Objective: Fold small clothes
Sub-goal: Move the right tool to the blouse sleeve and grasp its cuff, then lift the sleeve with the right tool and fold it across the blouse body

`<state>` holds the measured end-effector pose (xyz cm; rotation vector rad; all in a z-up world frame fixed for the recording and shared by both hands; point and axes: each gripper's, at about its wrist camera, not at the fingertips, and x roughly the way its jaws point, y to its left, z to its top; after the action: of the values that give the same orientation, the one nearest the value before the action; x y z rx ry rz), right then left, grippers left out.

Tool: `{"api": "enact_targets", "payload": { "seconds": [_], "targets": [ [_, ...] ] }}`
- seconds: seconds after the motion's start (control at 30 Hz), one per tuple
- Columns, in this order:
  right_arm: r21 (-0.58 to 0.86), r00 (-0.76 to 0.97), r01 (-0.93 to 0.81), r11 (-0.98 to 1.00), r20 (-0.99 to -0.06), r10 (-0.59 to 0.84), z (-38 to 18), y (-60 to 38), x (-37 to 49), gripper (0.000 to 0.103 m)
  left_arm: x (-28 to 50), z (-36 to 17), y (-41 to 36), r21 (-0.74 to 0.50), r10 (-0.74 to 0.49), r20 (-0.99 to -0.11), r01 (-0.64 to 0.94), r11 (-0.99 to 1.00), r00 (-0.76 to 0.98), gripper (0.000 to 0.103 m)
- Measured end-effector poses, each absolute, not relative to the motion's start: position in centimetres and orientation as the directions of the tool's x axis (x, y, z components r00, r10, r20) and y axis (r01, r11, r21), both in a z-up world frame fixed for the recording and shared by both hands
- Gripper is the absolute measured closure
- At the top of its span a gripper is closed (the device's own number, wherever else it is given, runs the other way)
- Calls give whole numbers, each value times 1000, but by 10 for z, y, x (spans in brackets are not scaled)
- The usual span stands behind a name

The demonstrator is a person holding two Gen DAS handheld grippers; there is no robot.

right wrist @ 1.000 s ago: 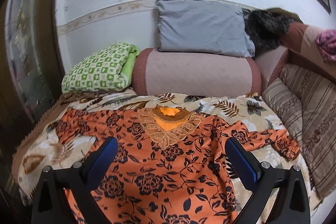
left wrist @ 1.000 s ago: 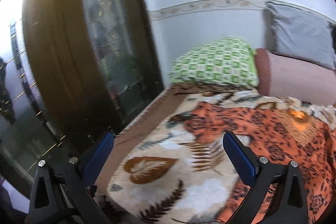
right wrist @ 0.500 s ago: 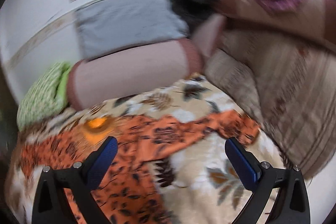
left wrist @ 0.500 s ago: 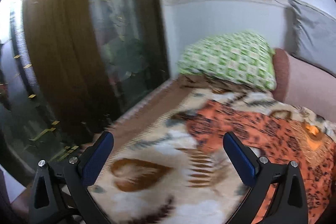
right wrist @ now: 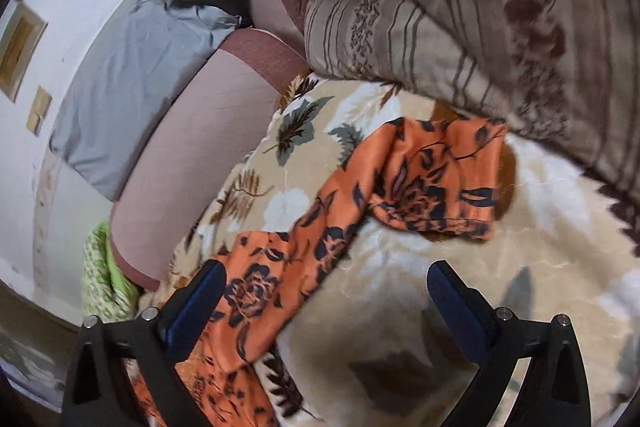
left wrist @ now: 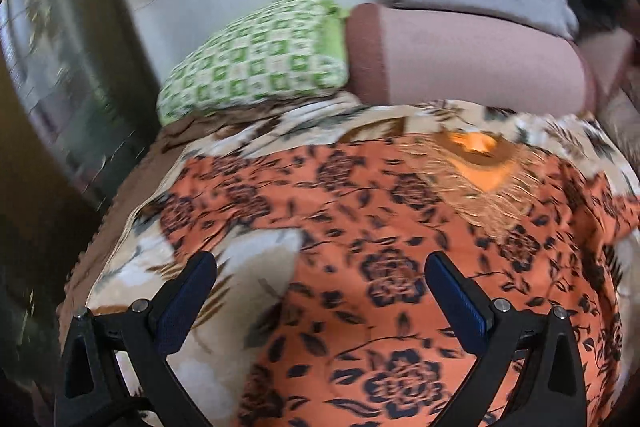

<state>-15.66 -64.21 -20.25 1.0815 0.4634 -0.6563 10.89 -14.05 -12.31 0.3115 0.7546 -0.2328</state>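
The orange floral top (left wrist: 400,227) is lying flat on the leaf-print blanket (right wrist: 500,287), ready for folding. The left gripper (left wrist: 320,291) is hovering wide open over its body, while the right gripper (right wrist: 326,301), also gaping and empty, is facing the sleeve (right wrist: 432,183), likely to fold it inward.

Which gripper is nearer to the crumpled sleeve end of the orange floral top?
Right. The right gripper is open and faces the sleeve end, which lies just beyond its fingertips. The left gripper, also open, is over the top's body, with the gold neckline ahead.
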Motion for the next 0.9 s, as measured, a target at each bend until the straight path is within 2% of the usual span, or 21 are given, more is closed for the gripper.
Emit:
{"api": "enact_targets", "payload": {
  "seconds": [0.1, 0.17, 0.23, 0.3, 0.5, 0.6, 0.7, 0.9],
  "targets": [
    [660, 725, 689, 299, -636, -265, -210, -654, -147, 2, 101, -124, -163, 227, -110, -685, 355, 907, 720, 0],
    [662, 722, 692, 288, -631, -282, -215, -667, -139, 8, 97, -126, -173, 239, -119, -684, 375, 896, 720, 0],
    [683, 723, 690, 240, -633, -277, -226, -686, -133, 21, 95, -129, -180, 244, -125, -690, 392, 887, 713, 0],
    [704, 726, 684, 192, -634, -265, -238, -703, -128, 28, 93, -133, -186, 254, -126, -693, 404, 879, 710, 0],
    [717, 710, 695, 59, -671, -212, -278, -746, -113, 62, 93, -144, -198, 274, -118, -704, 421, 865, 701, 0],
    [793, 778, 608, 44, -583, -235, -268, -746, -135, 62, 91, -147, -199, 282, -111, -706, 422, 862, 699, 0],
    [836, 825, 547, 42, -530, -195, -259, -731, -166, 60, 87, -147, -201, 283, -125, -698, 432, 857, 705, 0],
    [836, 813, 536, -114, -548, -196, -282, -684, -209, 56, 69, -147, -217, 271, -169, -706, 483, 833, 688, 0]
  ]
}}
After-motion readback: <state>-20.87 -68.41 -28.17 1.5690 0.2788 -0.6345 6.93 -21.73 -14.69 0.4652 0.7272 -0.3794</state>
